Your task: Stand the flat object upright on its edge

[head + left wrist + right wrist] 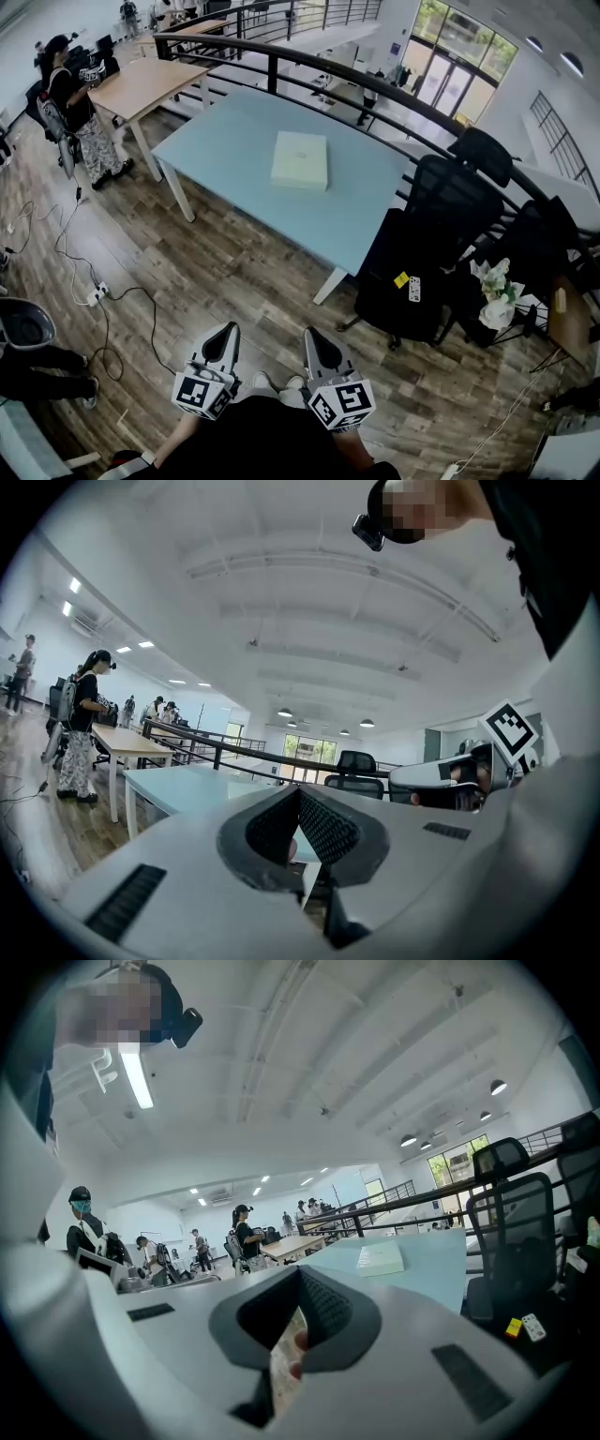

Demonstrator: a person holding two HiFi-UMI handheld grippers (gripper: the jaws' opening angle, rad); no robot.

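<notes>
**Obscured or cut off.** In the head view, the wearer's dark clothing fills the lower edge. It cuts off both forearms, and the hands holding the tools cannot be seen. Only the front part and marker cube of each tool show.

In the left gripper view, the tool's own grey body covers the lower half of the picture. It hides most of the light-blue table (225, 141), and the task's item cannot be made out there. In the right gripper view, a small pale and reddish patch shows in the notch under the jaw tips, but what it is cannot be told. The black office chairs (441, 244) hide the table's far right corner.

**Tools.** The left gripper (223, 337) has its jaws fully together, with nothing between them. The right gripper (315, 339) is the same, closed and empty. The two sit side by side, close to the wearer's body and over the wooden floor (234, 272).

**Task item.** The flat box (300, 160), pale and square, lies flat on its broad face near the middle of the table. Nothing touches it. It is well apart from both tools, ahead of them, with bare floor and the table's near edge between. In the right gripper view it sits beyond the jaw tips, up and to their right. A dark railing (281, 58) runs behind the table.
</notes>
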